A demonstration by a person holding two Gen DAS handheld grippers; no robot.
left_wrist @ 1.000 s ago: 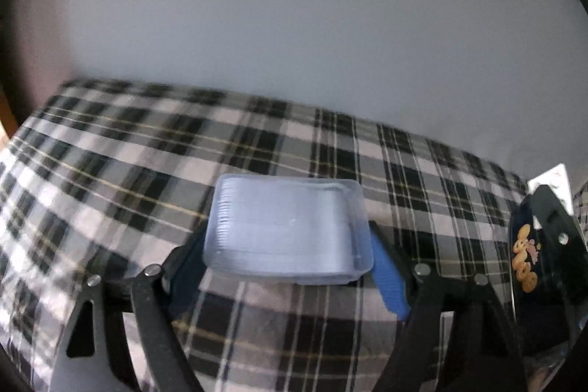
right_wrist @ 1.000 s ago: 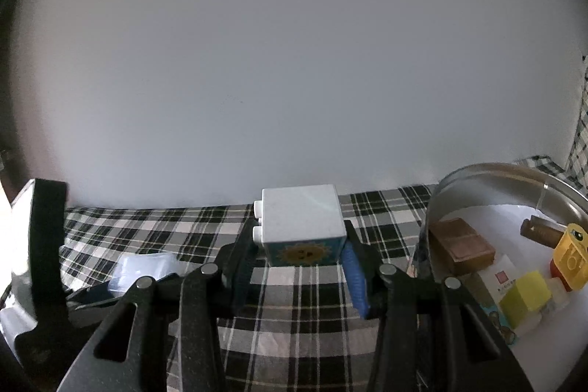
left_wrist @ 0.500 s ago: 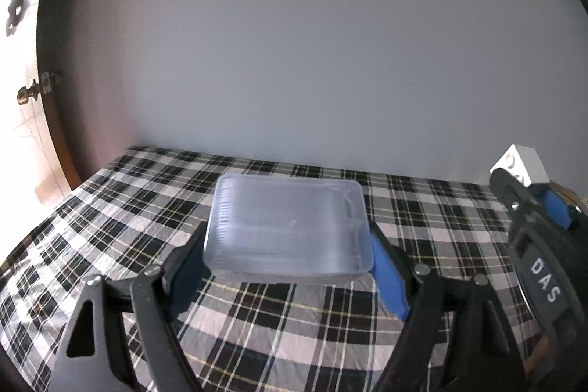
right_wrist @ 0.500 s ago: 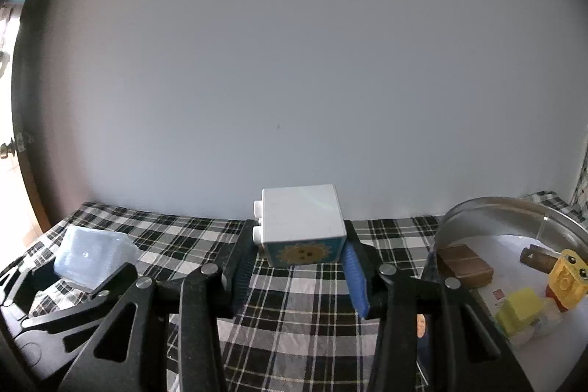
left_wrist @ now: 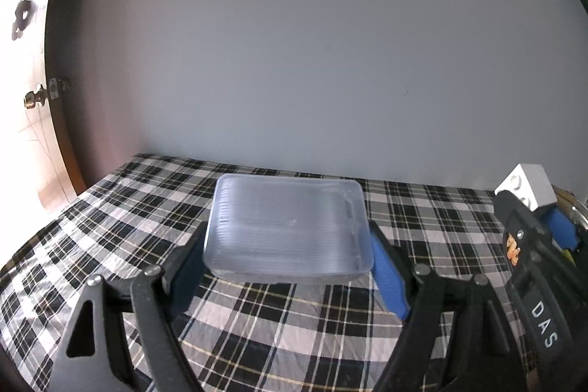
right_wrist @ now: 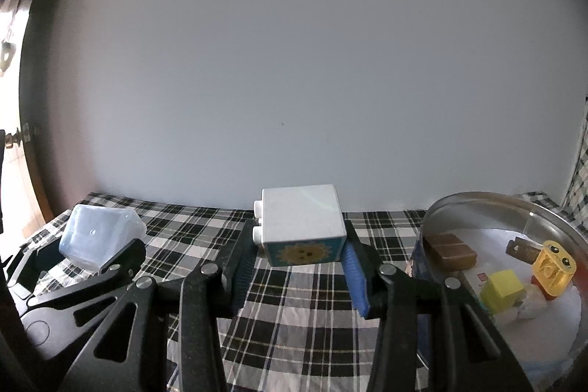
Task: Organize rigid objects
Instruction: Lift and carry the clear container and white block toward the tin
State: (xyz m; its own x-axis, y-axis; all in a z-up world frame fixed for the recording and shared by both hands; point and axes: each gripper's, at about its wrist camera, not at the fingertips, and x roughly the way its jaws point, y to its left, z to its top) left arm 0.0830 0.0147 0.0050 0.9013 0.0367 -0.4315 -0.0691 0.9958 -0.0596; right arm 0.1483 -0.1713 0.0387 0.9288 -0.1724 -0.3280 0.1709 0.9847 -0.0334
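Step in hand: transport phase, by my reading. Both grippers loaded and held above the checked tablecloth (left_wrist: 110,226); nothing released yet.

Left gripper (left_wrist: 288,254): fingers clamped on a clear ribbed plastic box (left_wrist: 288,226), blue pads pressing its two short sides. Box sits level, clear of the cloth. In right-wrist view the same box (right_wrist: 99,232) shows at 9 o'clock, tilted, well apart from the tin.

Right gripper (right_wrist: 299,267): fingers closed on a white toy building block (right_wrist: 301,225), sun-face sticker toward camera, studs pointing to 9 o'clock. Block is off the cloth. In left-wrist view it (left_wrist: 527,186) shows at 3 o'clock.

Destination (judged): round metal tin (right_wrist: 477,199) at 3–4 o'clock of right-wrist view, just beside the right gripper's right finger. Already holds a brown wooden block (right_wrist: 450,250), a yellow cube (right_wrist: 503,289), a yellow studded brick (right_wrist: 553,267), plus a further brown piece at the far side; smaller white bits underneath, too unclear to name.

Next move calls for: swing block toward 3 o'clock, over the rim, lower onto a bare patch of the white floor, then open. Rim clearance is the risk; the finger is close to it.

Clear box: placement spot not evident; cannot tell if it goes in the tin too.
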